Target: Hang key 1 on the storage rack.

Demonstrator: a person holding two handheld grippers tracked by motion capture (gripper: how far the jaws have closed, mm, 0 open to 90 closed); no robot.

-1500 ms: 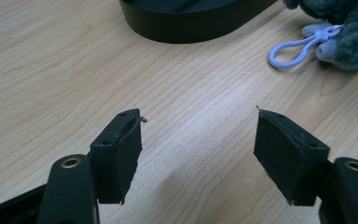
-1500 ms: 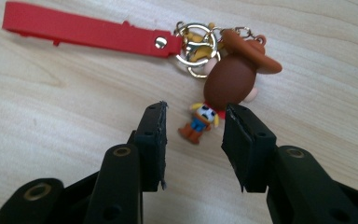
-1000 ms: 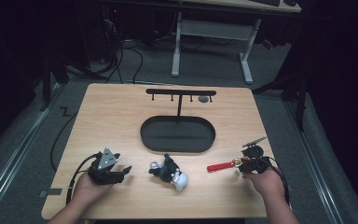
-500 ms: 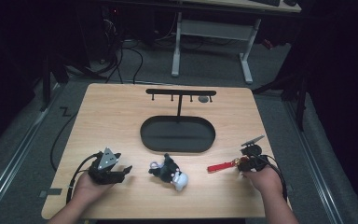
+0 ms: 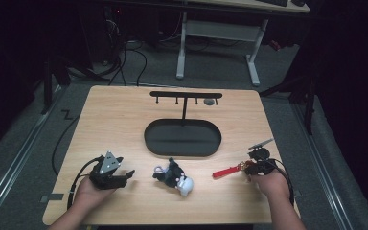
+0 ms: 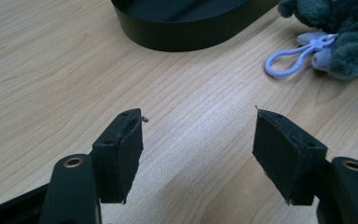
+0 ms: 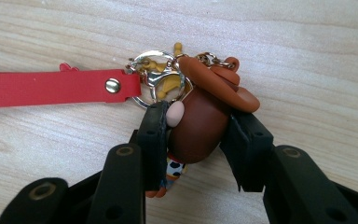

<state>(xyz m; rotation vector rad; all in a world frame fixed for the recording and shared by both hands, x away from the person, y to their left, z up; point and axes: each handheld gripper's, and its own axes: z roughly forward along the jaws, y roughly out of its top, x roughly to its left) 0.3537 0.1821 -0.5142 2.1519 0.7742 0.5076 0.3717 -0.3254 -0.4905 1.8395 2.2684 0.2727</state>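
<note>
Right gripper clamps a brown figure keychain at the table's near right; left gripper rests with jaws wide apart.

In the right gripper view the jaws have just been closing and now press both sides of the brown figure, which lies on the wood with its hat toward the far side. A metal ring joins it to a red strap that lies flat on the table, stretched away to the left. In the high view the strap points toward a plush toy at the near middle, well apart from it. The left gripper sits near the left front, nothing between its pads, with the plush's lilac clip and the black oval tray beyond it. A black rack stands behind the tray.
</note>
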